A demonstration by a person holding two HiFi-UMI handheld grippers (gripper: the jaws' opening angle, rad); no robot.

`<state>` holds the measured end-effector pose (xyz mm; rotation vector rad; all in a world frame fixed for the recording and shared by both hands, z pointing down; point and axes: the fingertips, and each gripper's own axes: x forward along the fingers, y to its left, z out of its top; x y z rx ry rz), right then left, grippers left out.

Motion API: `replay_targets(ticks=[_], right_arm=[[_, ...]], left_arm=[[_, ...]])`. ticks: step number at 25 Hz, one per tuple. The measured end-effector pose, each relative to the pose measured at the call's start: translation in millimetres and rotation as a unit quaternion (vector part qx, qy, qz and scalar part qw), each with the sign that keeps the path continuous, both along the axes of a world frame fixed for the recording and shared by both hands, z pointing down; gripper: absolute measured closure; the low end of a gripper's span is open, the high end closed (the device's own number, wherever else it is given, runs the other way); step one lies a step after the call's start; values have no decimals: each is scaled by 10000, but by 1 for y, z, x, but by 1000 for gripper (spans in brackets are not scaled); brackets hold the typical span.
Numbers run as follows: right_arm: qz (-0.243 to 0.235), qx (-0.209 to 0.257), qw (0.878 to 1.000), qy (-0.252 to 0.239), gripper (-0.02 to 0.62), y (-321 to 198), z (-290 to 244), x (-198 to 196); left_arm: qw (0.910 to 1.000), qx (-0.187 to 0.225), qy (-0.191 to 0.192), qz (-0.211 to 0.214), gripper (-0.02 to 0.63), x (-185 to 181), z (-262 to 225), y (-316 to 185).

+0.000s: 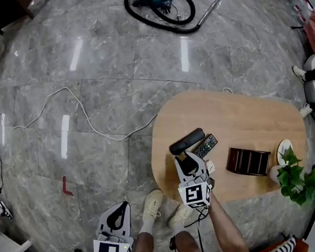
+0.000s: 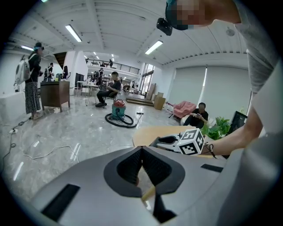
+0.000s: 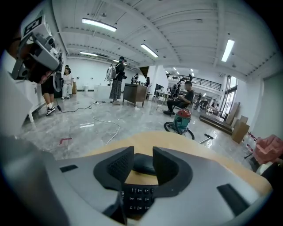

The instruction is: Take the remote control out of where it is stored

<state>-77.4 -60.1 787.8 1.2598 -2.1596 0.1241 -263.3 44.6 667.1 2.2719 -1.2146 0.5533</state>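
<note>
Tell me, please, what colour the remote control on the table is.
The remote control is black with small pale buttons, clearest in the head view.

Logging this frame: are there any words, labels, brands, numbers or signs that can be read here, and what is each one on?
Nothing here can be read as text.
remote control: key markings, too small and blurred to read.
right gripper, marker cube: black-and-white square pattern, no letters or numbers.
left gripper, marker cube: the same kind of pattern, no letters or numbers.
</note>
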Motion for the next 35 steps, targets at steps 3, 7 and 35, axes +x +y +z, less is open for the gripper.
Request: replay_targets(ticks=[3,7,35], right_arm=[[8,10,9999,-101,463,-1,-11,1],[157,-17,9993,-334,463,-5,-30,6],[1492,835,9776,-1231,589,8,-282,80]], left_arm=[[10000,48,-5,23,600,2,-6,0],[9999,159,-10,27,600,2,-23,-7],[9874,1424,207,663,600,54,-239,-63]])
